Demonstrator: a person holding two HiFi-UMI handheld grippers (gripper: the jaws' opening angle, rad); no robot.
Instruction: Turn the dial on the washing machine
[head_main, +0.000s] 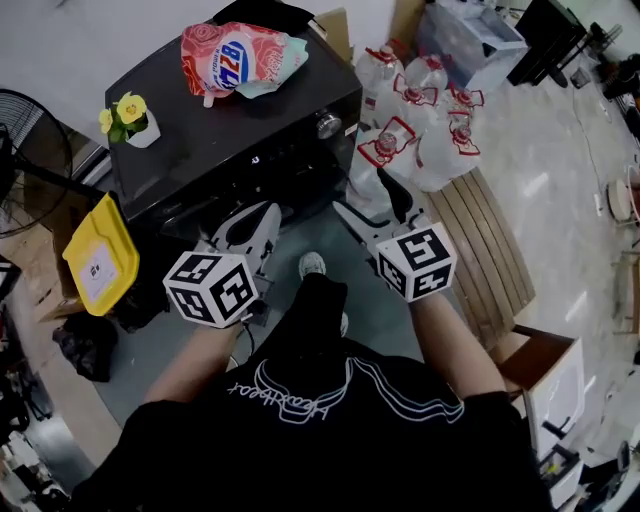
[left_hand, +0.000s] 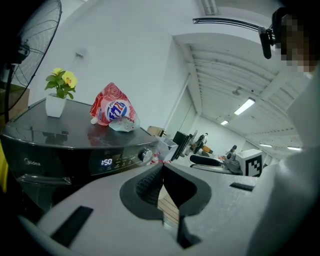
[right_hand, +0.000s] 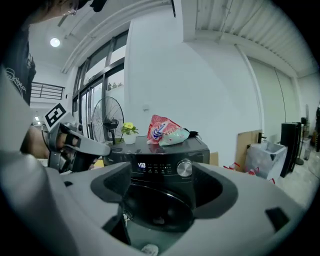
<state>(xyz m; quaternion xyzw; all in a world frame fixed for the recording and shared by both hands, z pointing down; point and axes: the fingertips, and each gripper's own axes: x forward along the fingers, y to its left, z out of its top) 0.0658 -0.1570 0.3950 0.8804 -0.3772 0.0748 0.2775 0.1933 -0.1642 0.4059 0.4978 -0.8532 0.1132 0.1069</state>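
A black front-loading washing machine (head_main: 230, 130) stands ahead of me, its silver dial (head_main: 329, 125) at the right end of the control panel. My right gripper (head_main: 370, 205) hovers in front of the machine, open and empty. In the right gripper view the dial (right_hand: 184, 168) shows just inside the right jaw of the gripper (right_hand: 161, 172), still some way off and untouched. My left gripper (head_main: 265, 215) hangs lower left of the panel. In the left gripper view its jaws (left_hand: 162, 167) meet with nothing between them, and the dial (left_hand: 145, 154) lies beyond.
On the machine's top lie a red detergent bag (head_main: 238, 57) and a small pot of yellow flowers (head_main: 130, 120). Several water bottles (head_main: 420, 120) crowd the right side beside a wooden slatted bench (head_main: 490, 250). A yellow container (head_main: 98, 255) and a fan (head_main: 30, 160) stand at left.
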